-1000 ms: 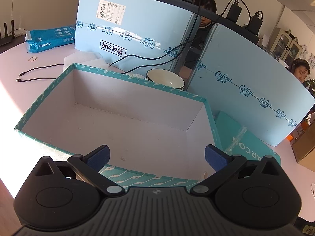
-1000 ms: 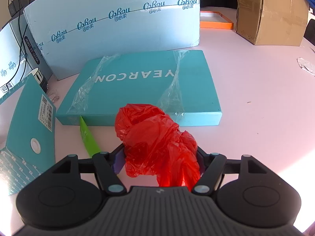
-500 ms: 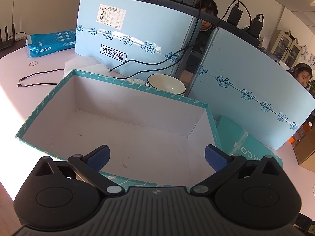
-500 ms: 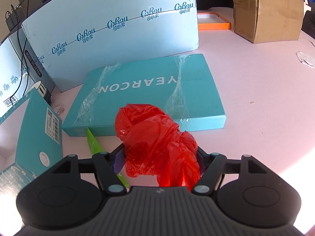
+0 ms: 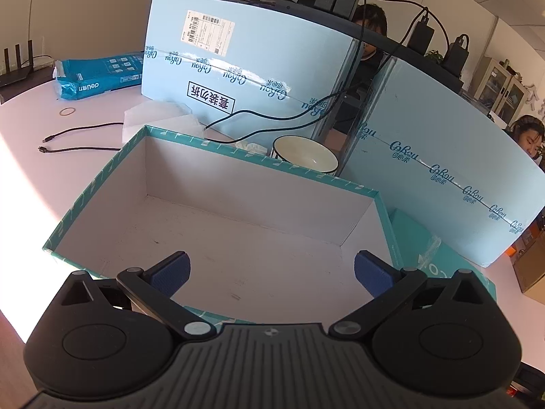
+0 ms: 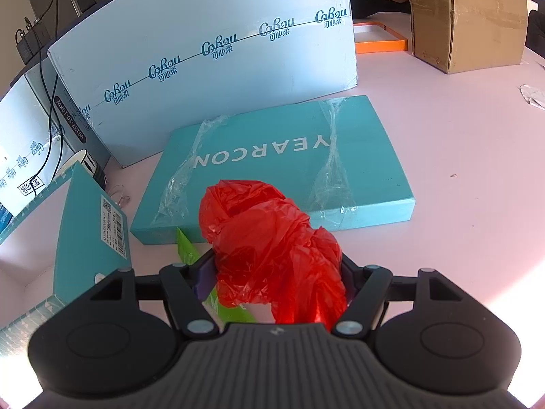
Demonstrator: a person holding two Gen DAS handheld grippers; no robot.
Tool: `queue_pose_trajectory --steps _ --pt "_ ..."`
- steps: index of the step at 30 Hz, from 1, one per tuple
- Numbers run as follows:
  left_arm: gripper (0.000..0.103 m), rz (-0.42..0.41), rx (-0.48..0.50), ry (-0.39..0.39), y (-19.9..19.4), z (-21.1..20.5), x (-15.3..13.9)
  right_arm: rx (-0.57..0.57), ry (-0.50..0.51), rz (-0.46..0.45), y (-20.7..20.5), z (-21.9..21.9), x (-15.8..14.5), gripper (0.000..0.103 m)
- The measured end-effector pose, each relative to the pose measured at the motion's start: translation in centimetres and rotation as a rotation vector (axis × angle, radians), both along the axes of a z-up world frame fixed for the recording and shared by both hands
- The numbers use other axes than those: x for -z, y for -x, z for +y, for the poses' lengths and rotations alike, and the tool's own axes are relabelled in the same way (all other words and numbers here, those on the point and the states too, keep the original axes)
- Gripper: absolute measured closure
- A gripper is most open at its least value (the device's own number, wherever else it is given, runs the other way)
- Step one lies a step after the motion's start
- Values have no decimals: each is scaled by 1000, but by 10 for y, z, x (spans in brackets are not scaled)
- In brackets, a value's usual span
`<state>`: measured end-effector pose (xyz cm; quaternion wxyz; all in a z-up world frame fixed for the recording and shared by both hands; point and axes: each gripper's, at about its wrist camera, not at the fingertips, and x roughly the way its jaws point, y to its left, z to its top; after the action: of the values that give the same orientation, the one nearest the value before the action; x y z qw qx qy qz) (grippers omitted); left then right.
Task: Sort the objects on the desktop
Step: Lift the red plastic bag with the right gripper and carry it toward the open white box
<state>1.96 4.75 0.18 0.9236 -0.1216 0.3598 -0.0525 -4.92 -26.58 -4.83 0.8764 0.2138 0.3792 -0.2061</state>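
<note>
My right gripper (image 6: 276, 272) is shut on a crumpled red plastic bag (image 6: 272, 235) and holds it above the pink table, just in front of the teal box lid (image 6: 282, 170) marked YEARCON. A green packet (image 6: 189, 252) lies under it on the table. The open teal box (image 5: 218, 211) with a white inside fills the left wrist view; its side wall shows at the left of the right wrist view (image 6: 92, 231). My left gripper (image 5: 270, 269) is open and empty above the box's near edge.
Tall light-blue cartons (image 5: 259, 78) stand behind the box, also in the right wrist view (image 6: 211, 51). A white bowl (image 5: 305, 155), a black cable (image 5: 78, 138) and a blue paper pack (image 5: 98, 75) lie beyond. A brown cardboard box (image 6: 466, 17) stands far right.
My right gripper has risen and drawn back a little with the red bag; the lid looks farther away. My left gripper has lifted slightly over the box and stays open.
</note>
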Motion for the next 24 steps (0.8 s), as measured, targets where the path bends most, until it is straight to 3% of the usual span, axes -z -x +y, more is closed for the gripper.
queue_pose_trajectory --steps 24 --pt "0 -16 -24 7 -14 38 0 24 67 -30 -13 34 -12 31"
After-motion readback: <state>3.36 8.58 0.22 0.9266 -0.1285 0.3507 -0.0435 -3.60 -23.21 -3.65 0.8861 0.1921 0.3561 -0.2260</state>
